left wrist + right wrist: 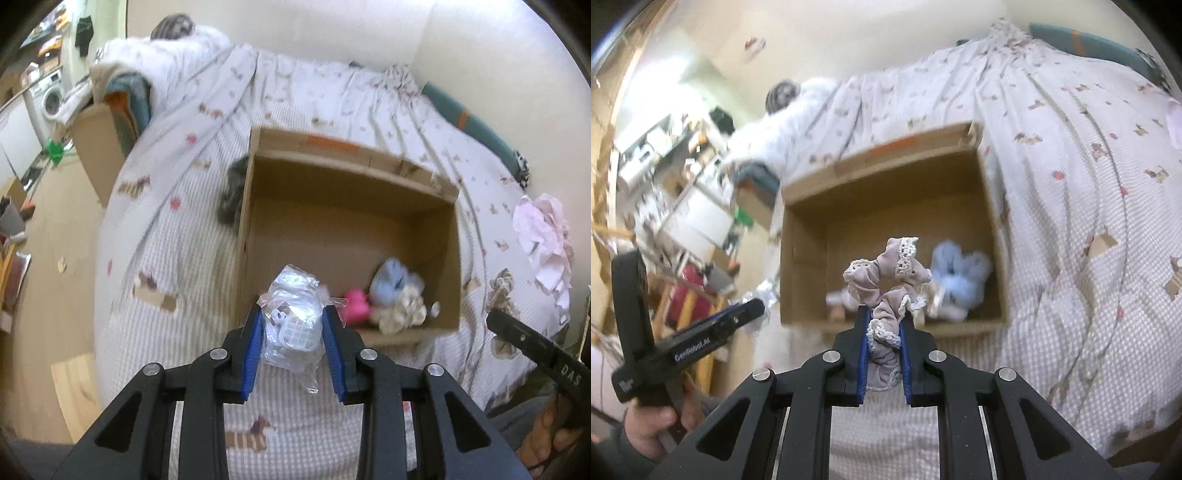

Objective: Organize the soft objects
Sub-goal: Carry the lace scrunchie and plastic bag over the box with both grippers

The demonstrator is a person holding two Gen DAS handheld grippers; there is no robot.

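While my left gripper pinched a crinkled clear plastic packet and my right gripper clamped a beige lace-trimmed scrunchie, both hung above the open brown cardboard box on the dog-print checked bedspread, a white washing machine beyond.

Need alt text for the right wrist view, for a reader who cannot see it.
The right hand-held gripper is shut on a beige lace-trimmed scrunchie, held over a patterned bedspread in front of an open cardboard box. A fluffy blue item lies inside the box. At lower left, a hand holds the other hand-held gripper.
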